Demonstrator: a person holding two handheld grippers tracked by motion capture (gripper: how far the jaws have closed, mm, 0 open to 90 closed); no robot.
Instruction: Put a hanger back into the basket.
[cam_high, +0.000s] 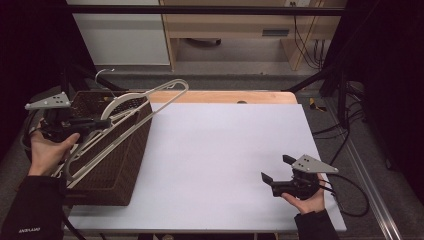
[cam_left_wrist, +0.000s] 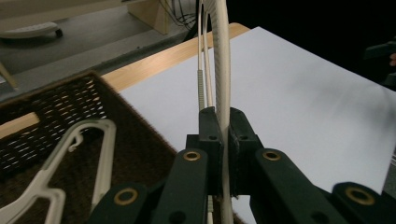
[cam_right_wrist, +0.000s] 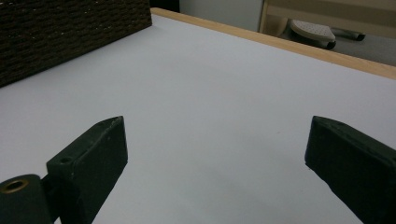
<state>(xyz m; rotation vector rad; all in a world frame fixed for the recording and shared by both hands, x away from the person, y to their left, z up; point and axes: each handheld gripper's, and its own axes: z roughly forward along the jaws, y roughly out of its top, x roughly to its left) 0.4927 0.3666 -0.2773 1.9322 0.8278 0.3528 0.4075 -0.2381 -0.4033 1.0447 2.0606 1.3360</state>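
Note:
A dark woven basket (cam_high: 131, 165) stands at the table's left edge and holds several cream plastic hangers. My left gripper (cam_high: 106, 122) is above the basket, shut on the arm of a cream hanger (cam_high: 165, 96) that slants up and to the right over the basket's far corner. In the left gripper view the pads (cam_left_wrist: 223, 126) pinch that hanger (cam_left_wrist: 221, 60), and another hanger (cam_left_wrist: 100, 154) lies in the basket (cam_left_wrist: 51, 102) below. My right gripper (cam_high: 276, 168) rests near the table's right front, open, with nothing between its jaws. Its view shows bare white surface (cam_right_wrist: 215, 107) between the fingers.
A white sheet (cam_high: 225, 150) covers the wooden table (cam_high: 225, 96). A metal hanger hook (cam_high: 105, 76) sticks up behind the basket. Cables (cam_high: 350, 195) trail off the right side. The basket's side (cam_right_wrist: 70, 28) shows far left in the right gripper view.

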